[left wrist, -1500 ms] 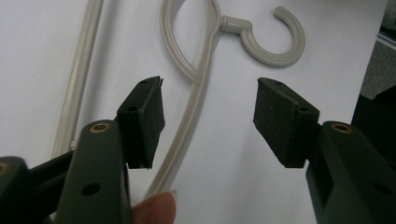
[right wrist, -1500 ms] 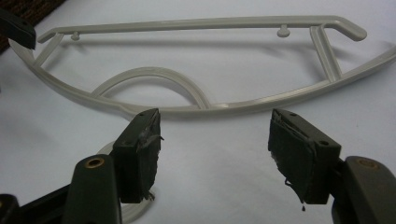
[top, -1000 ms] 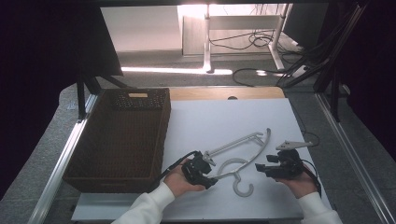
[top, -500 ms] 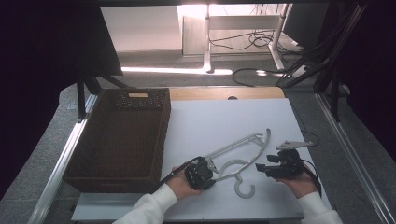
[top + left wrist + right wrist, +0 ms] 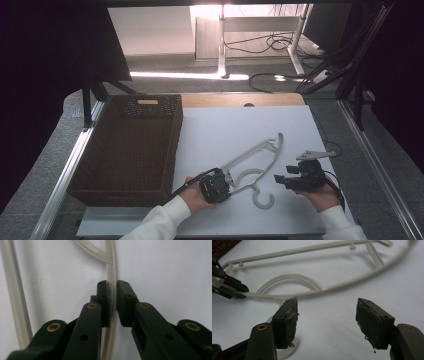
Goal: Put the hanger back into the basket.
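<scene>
Hanger point(image 5: 255, 167): pale plastic, flat on the white table point(image 5: 225, 125), hook toward the person – right of the wicker basket point(image 5: 130, 145).
Left gripper point(image 5: 113, 302): jaws have just been closing – now pinching a thin bar of the hanger near its left end.
Right gripper point(image 5: 327, 320): jaws spread wide, nothing between them, hovering just beside the hook.
Basket: dark, at the table's left edge, apart from the hanger.

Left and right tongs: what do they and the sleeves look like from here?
Both tongs, left and right, are black with brass-coloured rivets. The right one's pads are frayed. The right carries a grey three-cornered plate; each trails a black cable. Both sleeves are white.
</scene>
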Motion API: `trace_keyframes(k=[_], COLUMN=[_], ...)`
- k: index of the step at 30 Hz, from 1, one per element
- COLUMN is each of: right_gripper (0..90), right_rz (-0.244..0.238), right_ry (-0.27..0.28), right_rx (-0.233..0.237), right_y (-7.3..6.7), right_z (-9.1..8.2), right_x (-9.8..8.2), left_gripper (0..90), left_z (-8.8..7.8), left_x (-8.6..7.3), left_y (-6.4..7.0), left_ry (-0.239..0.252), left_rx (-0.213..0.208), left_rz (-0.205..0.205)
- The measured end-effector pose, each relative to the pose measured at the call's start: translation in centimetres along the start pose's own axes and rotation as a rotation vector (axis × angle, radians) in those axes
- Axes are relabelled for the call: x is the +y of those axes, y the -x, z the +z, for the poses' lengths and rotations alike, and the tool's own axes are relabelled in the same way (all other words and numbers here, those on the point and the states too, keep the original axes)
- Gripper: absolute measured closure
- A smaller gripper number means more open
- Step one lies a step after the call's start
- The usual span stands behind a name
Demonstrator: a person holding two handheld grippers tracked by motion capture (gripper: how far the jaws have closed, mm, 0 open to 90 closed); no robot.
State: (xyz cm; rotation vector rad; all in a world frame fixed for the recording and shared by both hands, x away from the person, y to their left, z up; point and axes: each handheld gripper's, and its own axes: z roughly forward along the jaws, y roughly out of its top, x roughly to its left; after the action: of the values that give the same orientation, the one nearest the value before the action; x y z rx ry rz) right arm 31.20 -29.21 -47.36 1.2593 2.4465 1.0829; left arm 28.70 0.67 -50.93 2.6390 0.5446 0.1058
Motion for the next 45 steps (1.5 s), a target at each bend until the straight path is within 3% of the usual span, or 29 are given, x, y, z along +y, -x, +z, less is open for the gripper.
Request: trace_keyframes(k=[7, 13, 17, 18, 25, 35, 45], right_gripper=[34.6, 34.6, 34.6, 34.6, 34.6, 34.6, 34.6], right_rz=[0.005, 0.025, 0.056, 0.070, 0.088, 0.093, 0.093], right_ry=[0.017, 0.047, 0.072, 0.086, 0.111, 0.116, 0.118], right_rx=[-0.008, -0.025, -0.036, -0.043, -0.064, -0.075, -0.079], right_y=[0.1, 0.7, 1.3, 1.6, 2.2, 2.4, 2.4], right_z=[-0.3, -1.0, -1.5, -1.7, -2.3, -2.3, -2.3], right_x=[0.0, 0.0, 0.0, -0.1, -0.3, -0.4, -0.4], left_gripper=[82.2, 82.3, 82.4, 82.5, 82.6, 82.9, 82.8], left_z=[-0.2, -1.3, -2.7, -3.4, -5.6, -8.9, -11.3], left_x=[0.0, 0.1, 0.1, 0.0, -0.2, -0.4, 0.0], left_y=[-0.2, -0.5, -1.0, -1.4, -2.3, -3.4, -3.9], left_ry=[0.011, 0.044, 0.101, 0.136, 0.229, 0.357, 0.413], left_rx=[-0.005, -0.021, -0.041, -0.051, -0.072, -0.043, -0.011], left_rz=[-0.003, -0.018, -0.053, -0.079, -0.131, -0.188, -0.193])
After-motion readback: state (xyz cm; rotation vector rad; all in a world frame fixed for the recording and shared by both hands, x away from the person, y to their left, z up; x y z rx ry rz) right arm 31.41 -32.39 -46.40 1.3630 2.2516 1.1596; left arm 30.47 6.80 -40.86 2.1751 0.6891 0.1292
